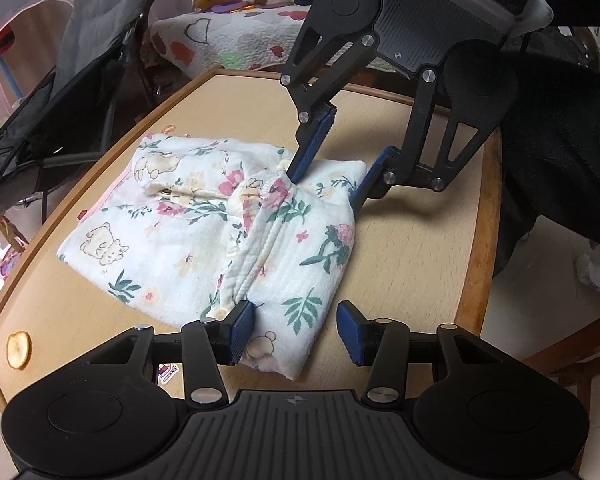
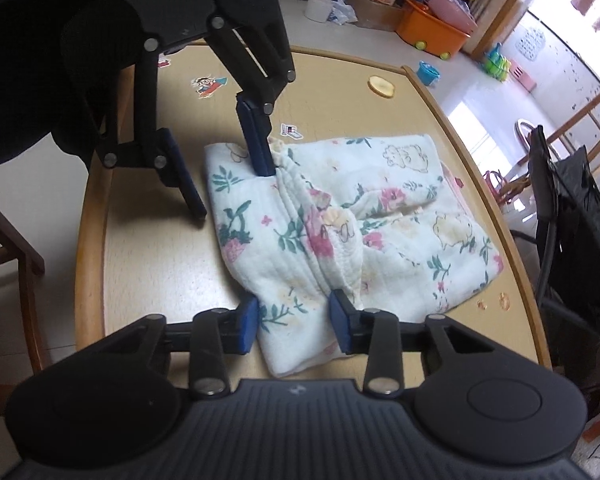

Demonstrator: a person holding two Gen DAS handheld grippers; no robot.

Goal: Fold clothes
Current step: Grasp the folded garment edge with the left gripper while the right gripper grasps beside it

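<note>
A white floral garment with bear prints (image 1: 172, 240) (image 2: 400, 220) lies folded on a light wooden table (image 1: 412, 260) (image 2: 160, 260), a bunched ridge running across it. My left gripper (image 1: 296, 332) (image 2: 233, 193) straddles one corner. One pad (image 1: 240, 332) touches the ridge's end and the other stands clear of the cloth, so it is open. My right gripper (image 2: 294, 326) (image 1: 325, 190) straddles the opposite corner. Cloth fills the gap between its jaws and both pads (image 2: 340, 324) touch it.
The table has a raised wooden rim and rounded corners. A round wooden disc (image 1: 19, 350) (image 2: 381, 85) and stickers (image 2: 210, 86) lie on it. A black folding chair (image 1: 80, 80) stands beside the table. A dark sleeve (image 1: 560, 140) is behind my right gripper. Bins and toys (image 2: 432, 32) are on the floor.
</note>
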